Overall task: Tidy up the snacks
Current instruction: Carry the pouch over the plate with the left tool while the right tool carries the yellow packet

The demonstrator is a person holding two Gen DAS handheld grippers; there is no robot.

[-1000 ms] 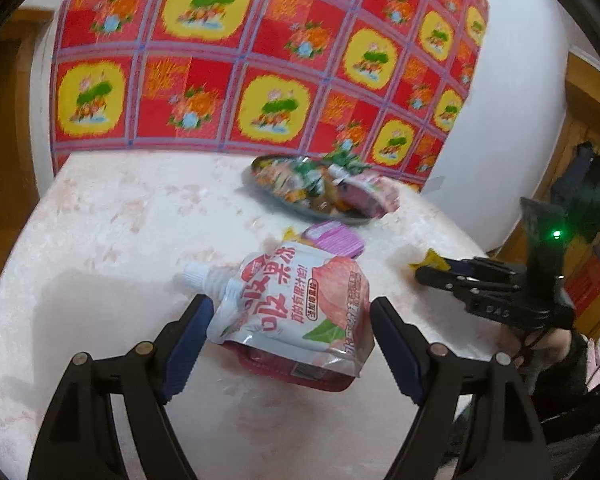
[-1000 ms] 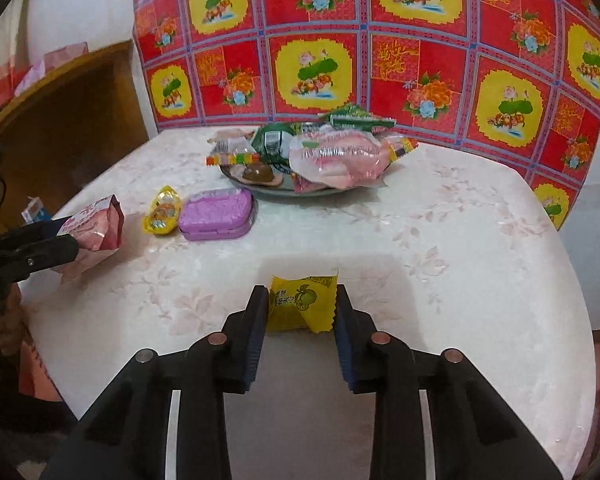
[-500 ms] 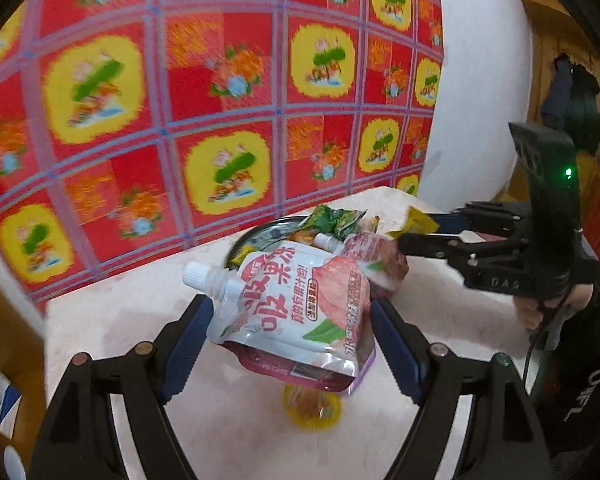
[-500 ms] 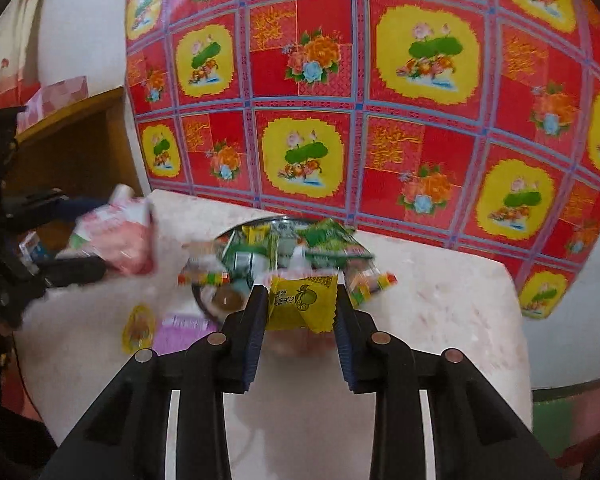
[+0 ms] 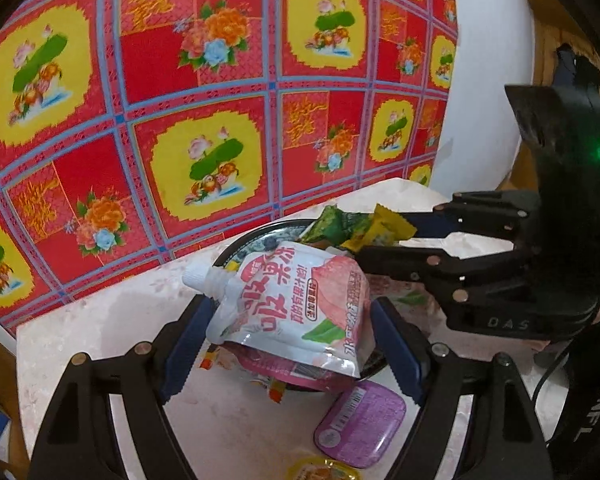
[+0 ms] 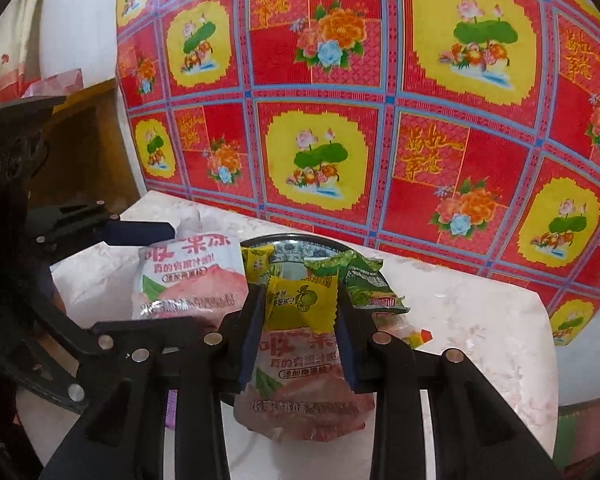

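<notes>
My left gripper (image 5: 288, 344) is shut on a pink-and-white peach jelly pouch (image 5: 296, 304) with a white spout and holds it above the dark snack plate (image 5: 256, 240). The pouch also shows in the right wrist view (image 6: 188, 276). My right gripper (image 6: 300, 320) is shut on a small yellow candy packet (image 6: 302, 302) and holds it over the same plate (image 6: 296, 245). It reaches in from the right in the left wrist view (image 5: 380, 236). A second peach pouch (image 6: 300, 388) lies on the plate below it.
A purple tin (image 5: 360, 424) and a yellow jelly cup (image 5: 320, 472) lie on the pale marbled table (image 5: 100, 328) near the plate. Green packets (image 6: 360, 276) fill the plate. A red-and-yellow floral cloth (image 6: 340, 100) hangs right behind the table.
Both grippers lifted their snacks off the table and moved toward the plate. They now hover close together over it, with the right gripper just beside my left one.
</notes>
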